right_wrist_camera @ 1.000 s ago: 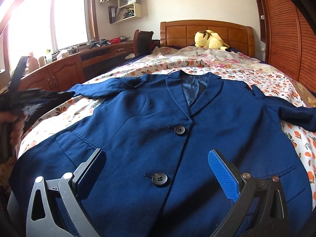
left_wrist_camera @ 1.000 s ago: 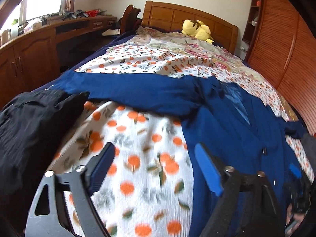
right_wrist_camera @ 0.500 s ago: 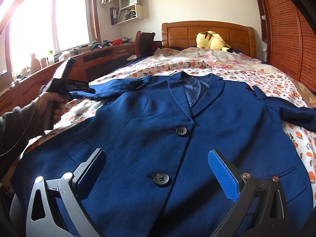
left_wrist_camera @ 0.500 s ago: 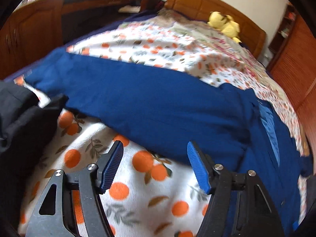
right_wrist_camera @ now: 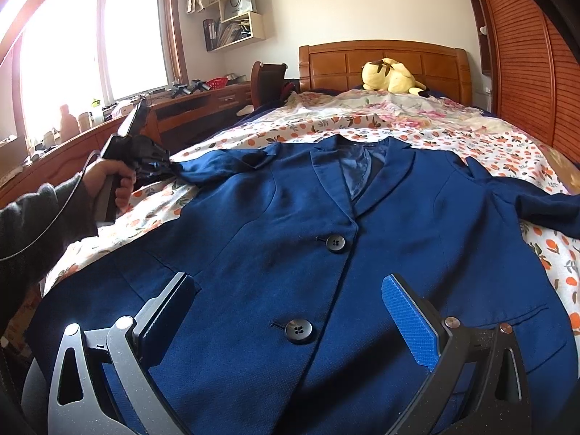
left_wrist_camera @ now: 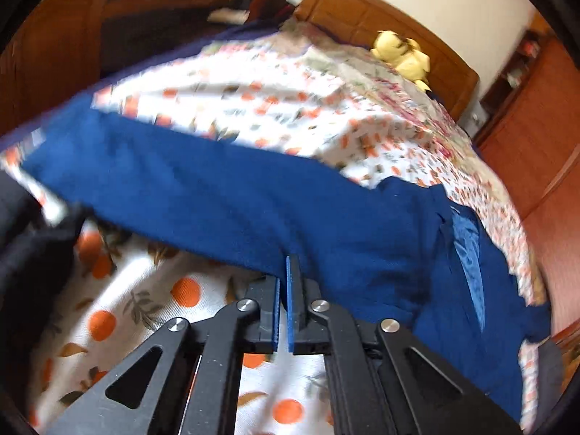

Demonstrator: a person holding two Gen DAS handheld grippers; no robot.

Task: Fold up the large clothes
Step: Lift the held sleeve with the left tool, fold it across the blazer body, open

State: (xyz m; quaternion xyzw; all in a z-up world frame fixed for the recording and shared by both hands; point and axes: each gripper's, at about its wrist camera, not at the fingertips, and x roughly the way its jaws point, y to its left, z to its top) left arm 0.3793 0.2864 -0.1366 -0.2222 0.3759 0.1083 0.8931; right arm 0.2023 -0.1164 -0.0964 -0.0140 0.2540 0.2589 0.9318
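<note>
On bed (right_wrist_camera: 471, 134), left tongs (left_wrist_camera: 283, 282) pinching jacket sleeve (left_wrist_camera: 203, 195)

Navy blazer (right_wrist_camera: 290, 253) lies buttoned on the bed (right_wrist_camera: 471, 137); right gripper (right_wrist_camera: 286, 311) gapes above its hem; left gripper (right_wrist_camera: 152, 159) meets the sleeve (right_wrist_camera: 217, 166).

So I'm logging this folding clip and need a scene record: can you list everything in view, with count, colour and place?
jacket: one, navy blue, flat on the bed, front up, sleeves spread
buttons: two, black, down the jacket front
bedspread: one, white with orange print, under the jacket
plush toy: one, yellow, at the headboard
headboard: one, brown wood
wall shelves: white, beside the window
left tool: shut on the jacket's sleeve
right tool: open, over the jacket hem
</note>
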